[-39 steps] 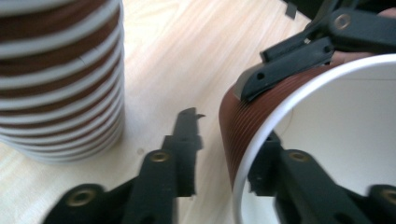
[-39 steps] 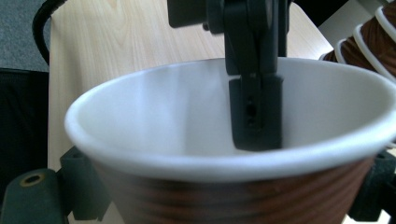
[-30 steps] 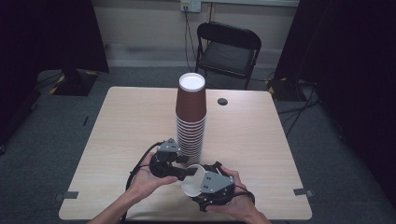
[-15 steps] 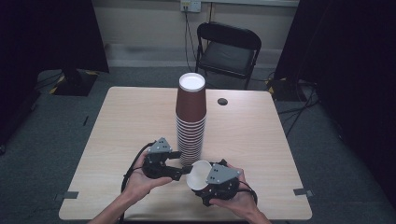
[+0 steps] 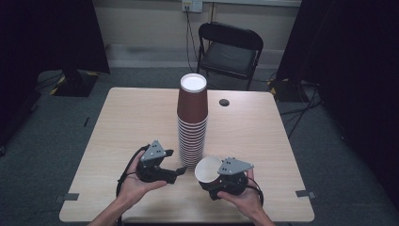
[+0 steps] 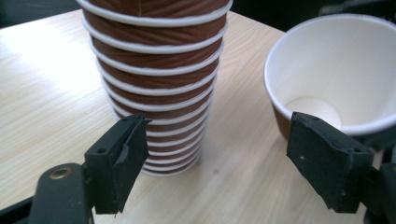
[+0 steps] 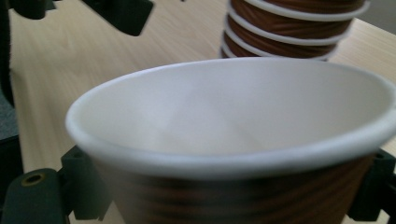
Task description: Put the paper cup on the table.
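I have one paper cup (image 5: 208,169) pinched between the jaws of my right gripper (image 5: 226,181), its brown ribbed wall clamped on both sides and its white mouth tipped up and toward the left; it sits just off the near right foot of the cup stack (image 5: 192,120), close beside it but apart. My left gripper (image 5: 162,172) is at the near left of the stack with its jaws spread wide, holding nothing; in the left gripper view the bottom rims of the stack show between those jaws and the held cup (image 6: 334,74) shows off to the right. As I judge it, one cup is free of the stack and in hand, so the separating step looks done for this cup, and what is left is to set it down somewhere on the table (image 5: 122,122) and then deal with the many cups that remain nested. The stack stands upright near the middle of the table, mouths down, with a white base on top. The table is pale wood grain, bare apart from a small dark round cap (image 5: 224,102) toward the far right. Beyond it a black folding chair (image 5: 229,49) stands against a light wall, with grey carpet below and dark curtains on both sides.
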The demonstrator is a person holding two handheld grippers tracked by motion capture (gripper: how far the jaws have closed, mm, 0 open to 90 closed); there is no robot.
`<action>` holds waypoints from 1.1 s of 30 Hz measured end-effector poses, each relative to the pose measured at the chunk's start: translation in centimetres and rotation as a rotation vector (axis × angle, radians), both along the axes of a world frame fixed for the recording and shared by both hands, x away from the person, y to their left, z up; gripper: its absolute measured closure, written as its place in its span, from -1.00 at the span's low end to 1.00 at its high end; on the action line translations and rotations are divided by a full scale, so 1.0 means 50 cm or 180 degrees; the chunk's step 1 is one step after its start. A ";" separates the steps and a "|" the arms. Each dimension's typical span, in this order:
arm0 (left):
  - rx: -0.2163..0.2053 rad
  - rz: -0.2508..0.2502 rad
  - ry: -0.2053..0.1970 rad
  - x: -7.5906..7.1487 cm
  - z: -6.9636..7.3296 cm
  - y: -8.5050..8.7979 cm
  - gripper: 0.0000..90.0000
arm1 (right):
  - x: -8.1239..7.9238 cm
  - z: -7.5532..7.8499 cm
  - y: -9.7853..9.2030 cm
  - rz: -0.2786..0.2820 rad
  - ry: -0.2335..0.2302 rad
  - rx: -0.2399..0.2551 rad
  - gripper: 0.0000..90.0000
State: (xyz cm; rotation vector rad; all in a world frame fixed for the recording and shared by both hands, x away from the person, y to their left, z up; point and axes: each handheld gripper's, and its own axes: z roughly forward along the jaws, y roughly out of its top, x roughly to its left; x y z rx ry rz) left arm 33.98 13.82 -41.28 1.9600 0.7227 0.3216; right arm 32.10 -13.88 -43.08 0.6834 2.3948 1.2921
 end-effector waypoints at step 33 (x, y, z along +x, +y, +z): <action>0.0150 0.0518 0.0187 -0.021 -0.074 0.121 -0.65 | 0.135 -0.008 -0.090 -0.0865 0.0296 0.0592 -0.75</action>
